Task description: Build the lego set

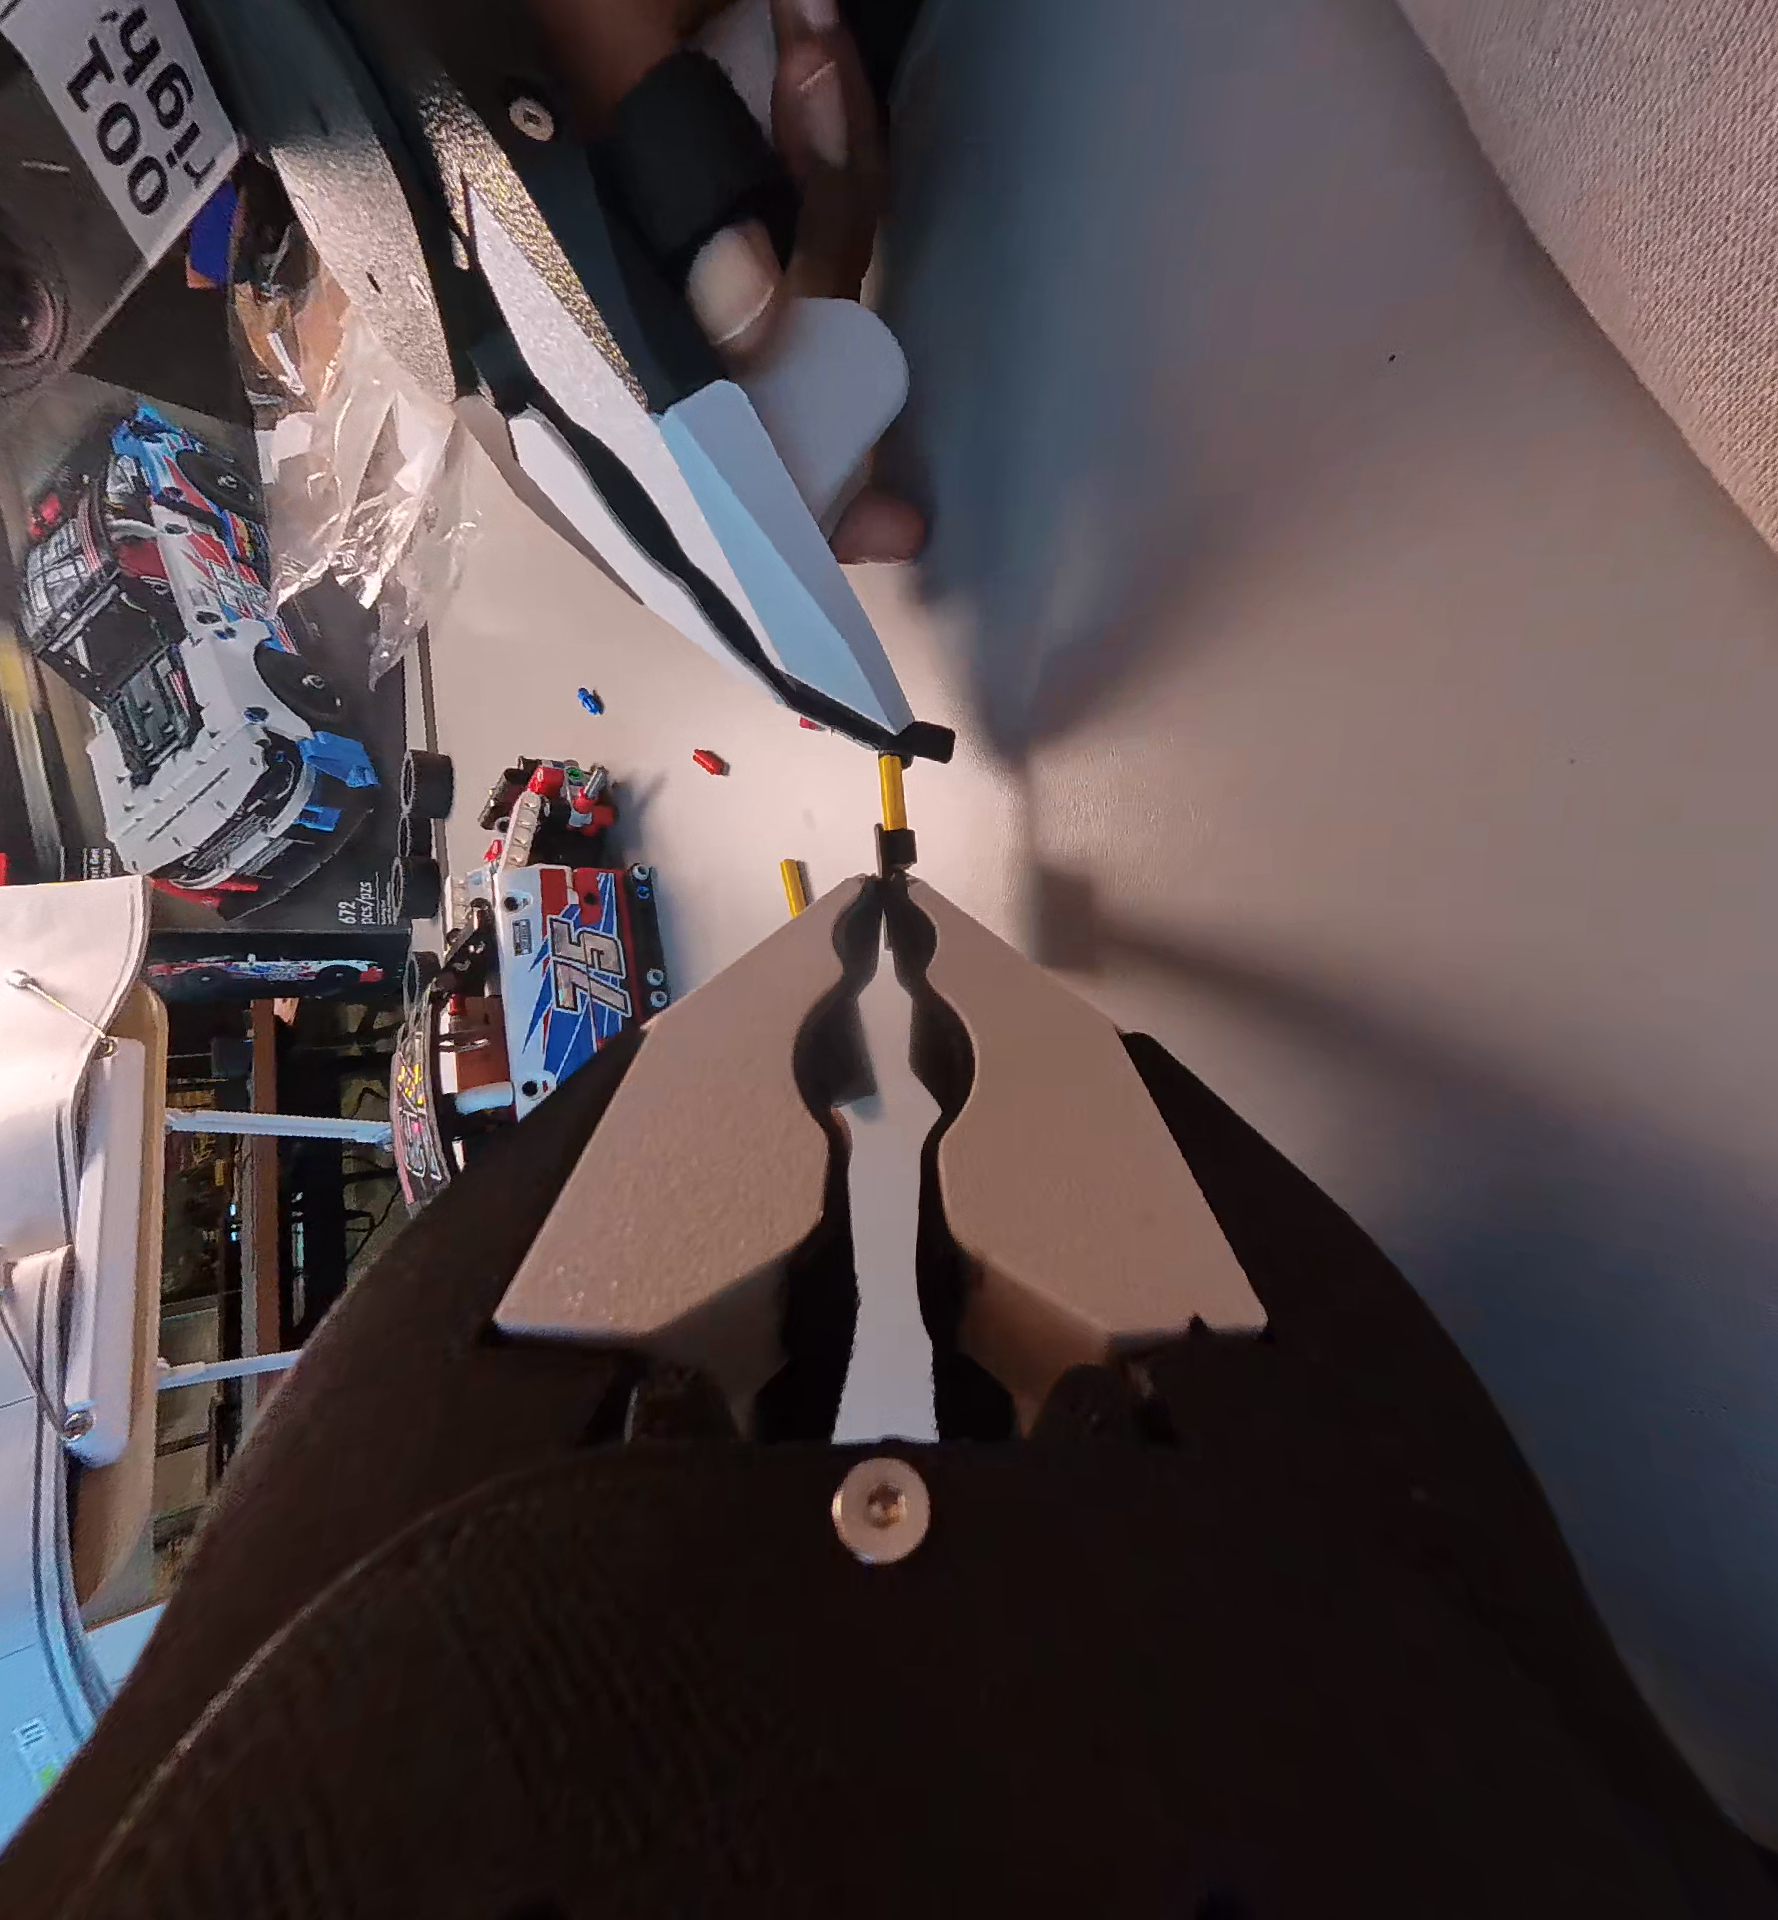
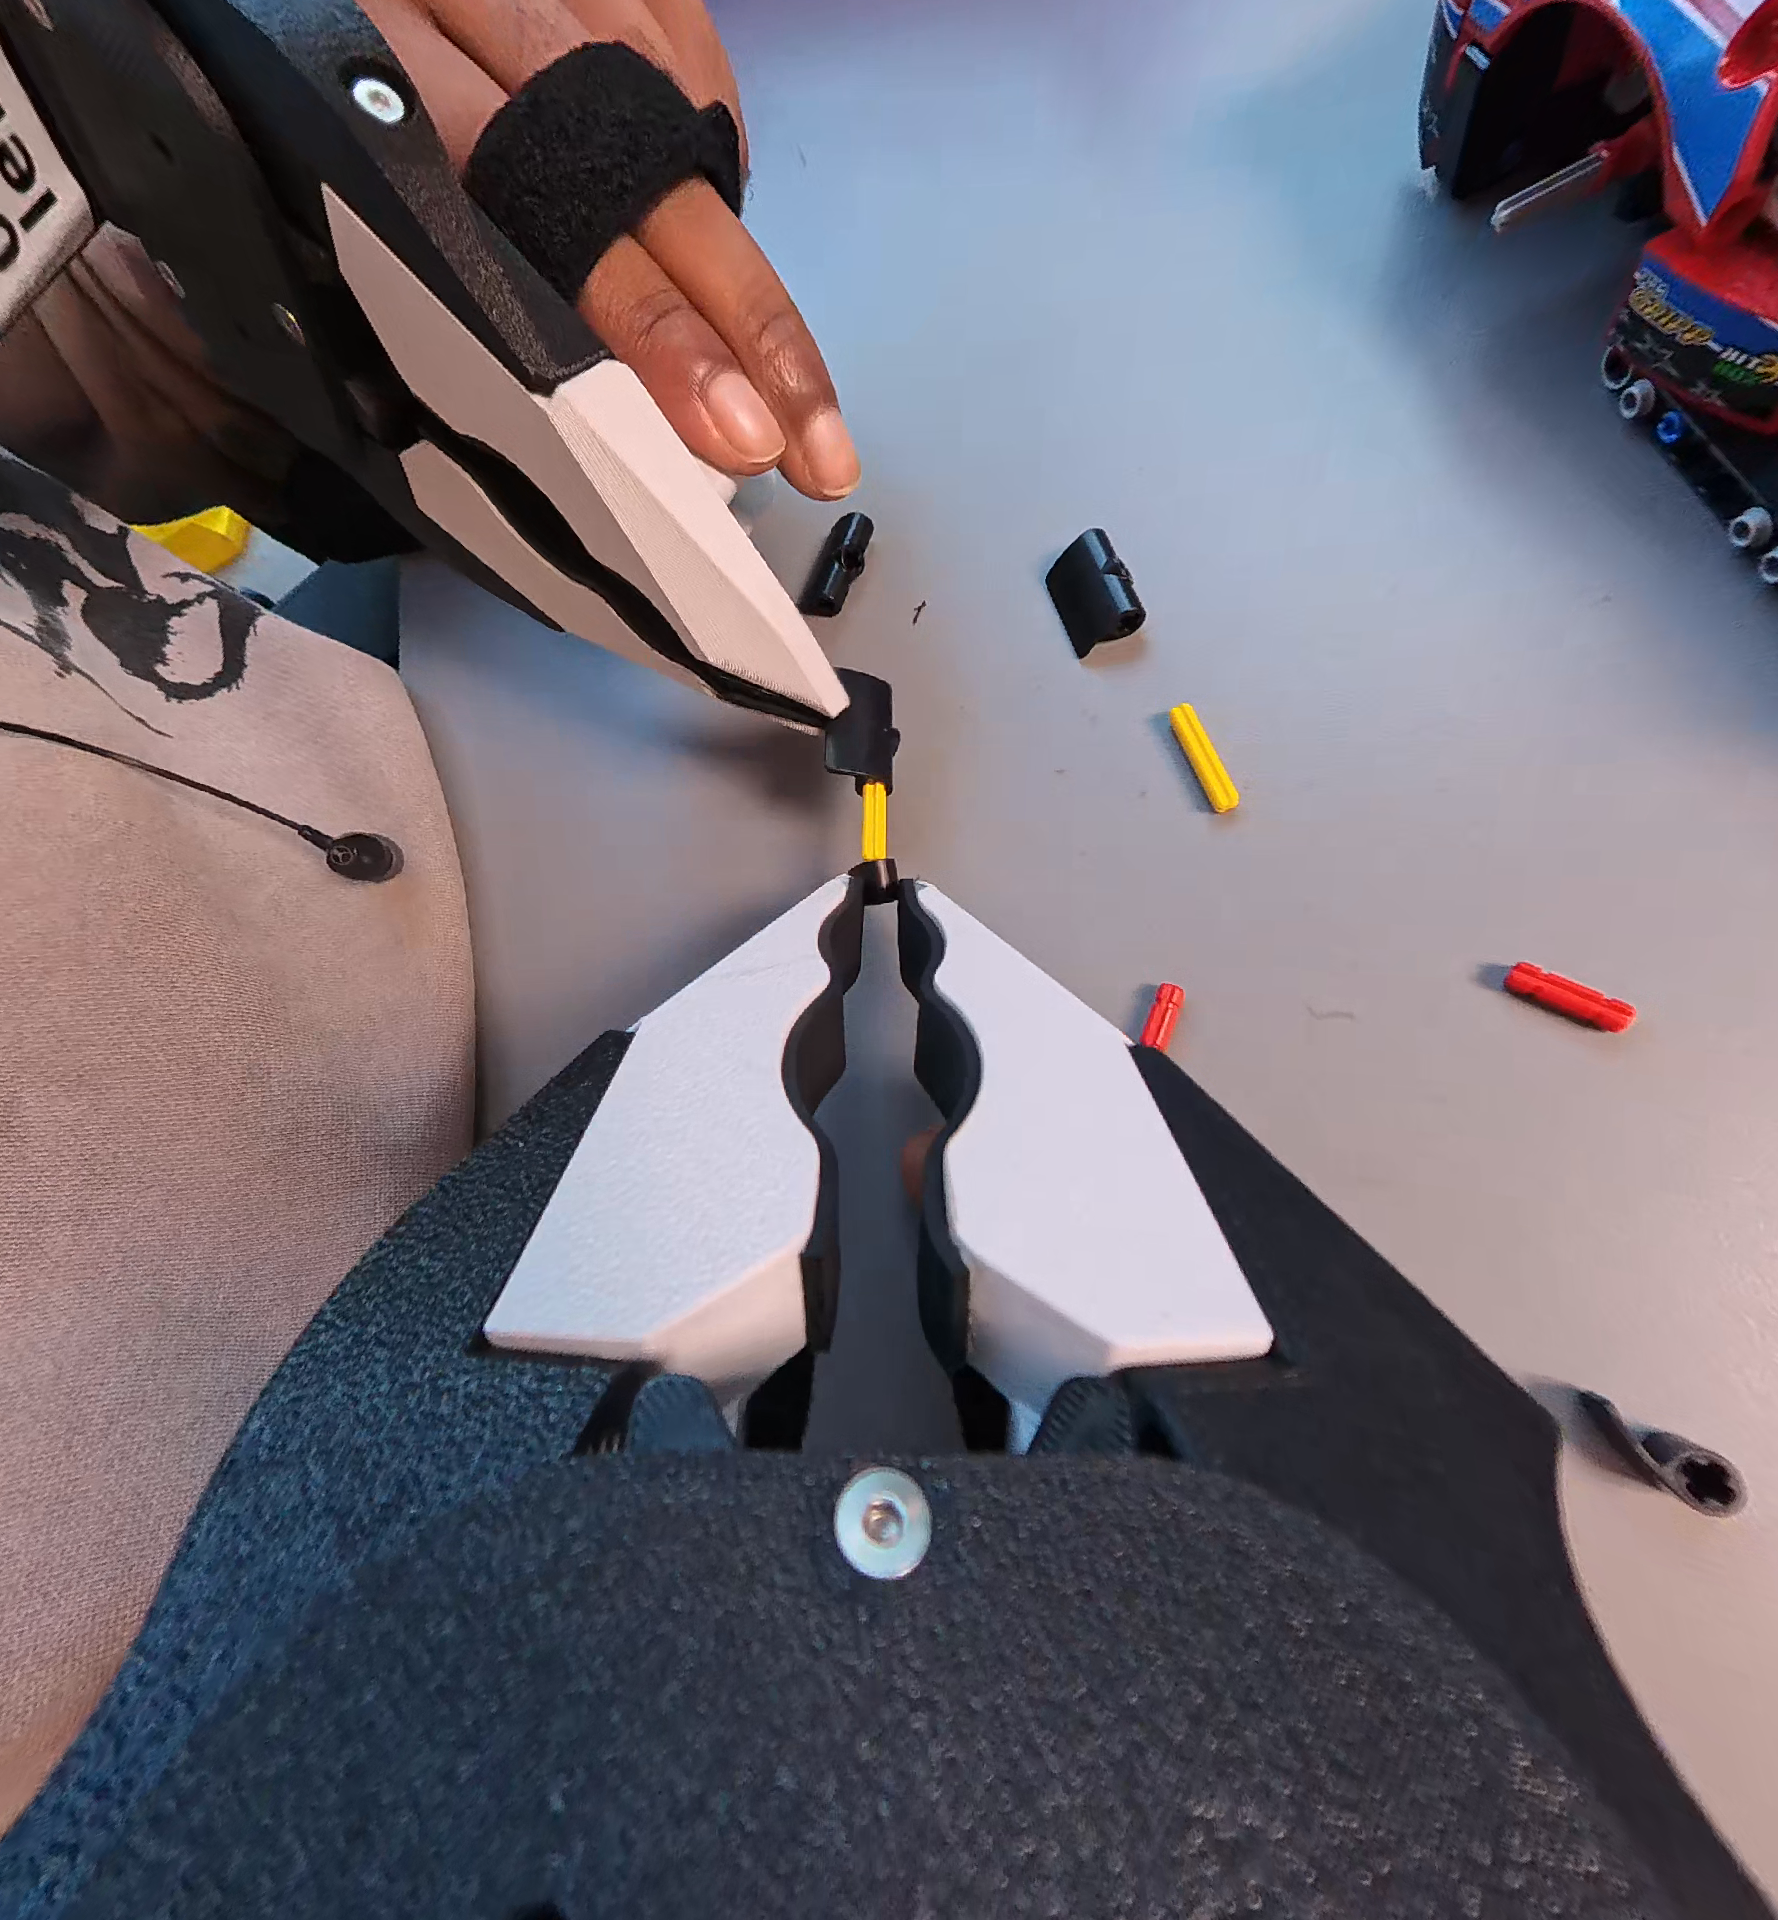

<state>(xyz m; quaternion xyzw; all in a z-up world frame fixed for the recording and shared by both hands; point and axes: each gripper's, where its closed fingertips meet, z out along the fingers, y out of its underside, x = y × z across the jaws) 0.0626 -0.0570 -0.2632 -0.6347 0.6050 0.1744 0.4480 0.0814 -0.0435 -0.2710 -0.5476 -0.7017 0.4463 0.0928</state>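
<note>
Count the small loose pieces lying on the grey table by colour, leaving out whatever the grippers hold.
Black pieces: 3
Red pins: 2
Yellow axle: 1
Total: 6, going by the right wrist view. The yellow lump half hidden behind the left gripper is not counted.

Lego car (image 2: pixel 1716 260) cut by frame edge

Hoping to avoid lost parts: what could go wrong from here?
1. The left gripper pinches the connector and the right gripper the bush by the very tips only; a push along the axle might pop either piece out.
2. Pushing off-line could jam or twist the axle.
3. A dropped piece may scatter the spare axle and red pin lying close by.
</note>
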